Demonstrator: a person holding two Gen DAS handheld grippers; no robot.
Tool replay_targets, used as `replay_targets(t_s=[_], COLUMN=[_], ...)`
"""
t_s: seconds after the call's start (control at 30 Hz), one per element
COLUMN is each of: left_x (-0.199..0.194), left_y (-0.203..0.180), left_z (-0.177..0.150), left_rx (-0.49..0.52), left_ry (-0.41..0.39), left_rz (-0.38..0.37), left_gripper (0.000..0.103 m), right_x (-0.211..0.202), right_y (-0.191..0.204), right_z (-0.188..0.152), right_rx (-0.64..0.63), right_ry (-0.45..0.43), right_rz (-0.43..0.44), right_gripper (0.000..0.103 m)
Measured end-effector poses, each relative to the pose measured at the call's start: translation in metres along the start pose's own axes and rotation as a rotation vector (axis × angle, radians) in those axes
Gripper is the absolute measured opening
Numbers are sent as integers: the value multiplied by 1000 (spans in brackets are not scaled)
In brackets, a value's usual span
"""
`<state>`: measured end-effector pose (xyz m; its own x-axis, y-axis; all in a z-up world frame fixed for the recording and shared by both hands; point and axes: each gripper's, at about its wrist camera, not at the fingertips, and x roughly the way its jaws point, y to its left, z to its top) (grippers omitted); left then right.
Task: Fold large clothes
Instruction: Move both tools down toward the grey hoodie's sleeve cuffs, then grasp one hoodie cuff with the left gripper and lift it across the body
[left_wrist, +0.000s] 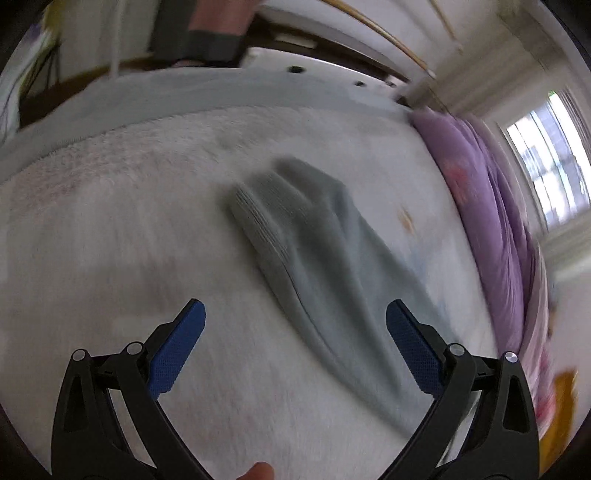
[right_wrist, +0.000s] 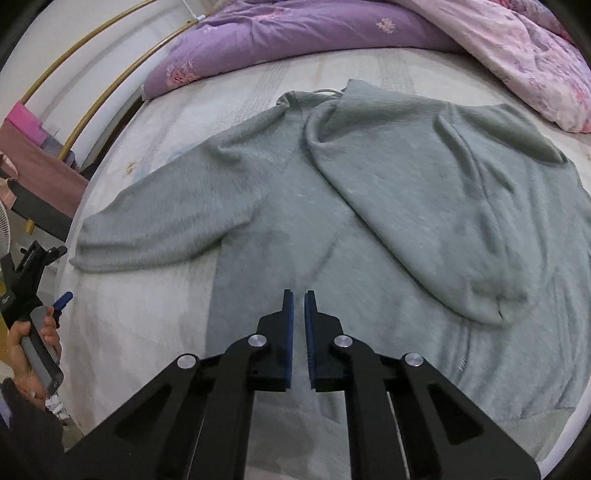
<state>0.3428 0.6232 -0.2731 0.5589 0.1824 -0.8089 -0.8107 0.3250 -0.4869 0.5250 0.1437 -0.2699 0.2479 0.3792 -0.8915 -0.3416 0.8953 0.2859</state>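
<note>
Sweatshirt (right_wrist: 369, 206) lies flat on the bed (right_wrist: 140, 332), one sleeve folded across; left gripper (left_wrist: 295, 314) gapes, seemingly approaching the other sleeve's cuff (left_wrist: 273, 199); right gripper (right_wrist: 299, 295) nearly closed, empty.

The left wrist view is motion-blurred throughout: the grey-green fleece hooded sweatshirt's sleeve (left_wrist: 314, 258) smears toward its ribbed cuff, and the purple floral quilt (left_wrist: 491, 221) beside it loses its pattern. The sleeve's lower end passes behind the blue-padded right finger (left_wrist: 413, 354). In the right wrist view, the sweatshirt's hem (right_wrist: 517, 424) runs off the frame's right edge.
</note>
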Motion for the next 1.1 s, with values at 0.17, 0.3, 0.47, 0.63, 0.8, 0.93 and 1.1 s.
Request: replay_targets(t_s=[0.17,0.3,0.47,0.63,0.8,0.93,1.1], left_x=[26,25,36,48,60,56,48], left_y=[15,14,15,18,7,1,5], left_z=[24,31,46,58,61,63,58], left_rx=[-61,-63,-89,-162,-66,-52,-9], left_ry=[62,55,51,97,172,151,140], left_rz=[24,12,-55,-84,-41,-19,17], left_gripper=[98,98,98,98,98,91,73], right_x=[17,28,37,46,56,63,86], right_y=[12,18,19,15,11,10,21], right_z=[20,36,55,67,83,99,111], right_rx=[-8,-10,-4,26,68,92,45], right_ry=[33,43,56,59,53,44,82], right_rz=[-13,-7,21,50,97,96,53], right_gripper=[9,9,9,8,6,6,6])
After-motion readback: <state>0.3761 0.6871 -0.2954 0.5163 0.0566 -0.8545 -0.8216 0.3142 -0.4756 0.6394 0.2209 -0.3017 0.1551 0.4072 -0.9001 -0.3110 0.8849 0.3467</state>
